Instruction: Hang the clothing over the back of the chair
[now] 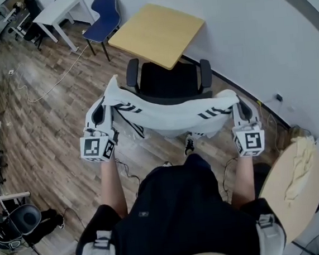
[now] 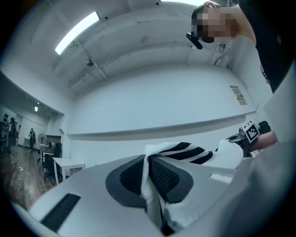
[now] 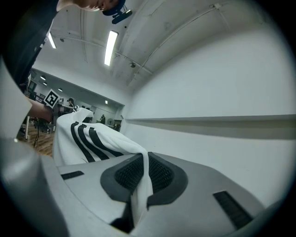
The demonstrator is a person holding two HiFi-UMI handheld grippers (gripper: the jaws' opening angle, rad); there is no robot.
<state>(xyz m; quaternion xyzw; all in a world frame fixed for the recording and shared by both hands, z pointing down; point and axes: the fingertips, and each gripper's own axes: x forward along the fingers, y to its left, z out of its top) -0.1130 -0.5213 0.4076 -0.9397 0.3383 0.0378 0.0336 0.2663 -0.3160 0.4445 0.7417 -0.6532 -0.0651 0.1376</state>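
A white garment with black stripes (image 1: 163,111) is stretched between my two grippers, just above the back of a black office chair (image 1: 169,79). My left gripper (image 1: 103,114) is shut on the garment's left end, and the cloth (image 2: 149,172) shows pinched between its dark pads. At the right end my right gripper (image 1: 241,109) is shut on the garment, with a white fold (image 3: 141,185) squeezed between its pads. The striped cloth (image 3: 88,139) sags between the two. The chair's back is mostly hidden under the garment.
A light wooden table (image 1: 156,33) stands just beyond the chair against the white wall. A blue chair (image 1: 103,17) and a white table (image 1: 61,13) are at the far left. A round table (image 1: 297,186) with pale cloth on it is at the right. Cables cross the wooden floor.
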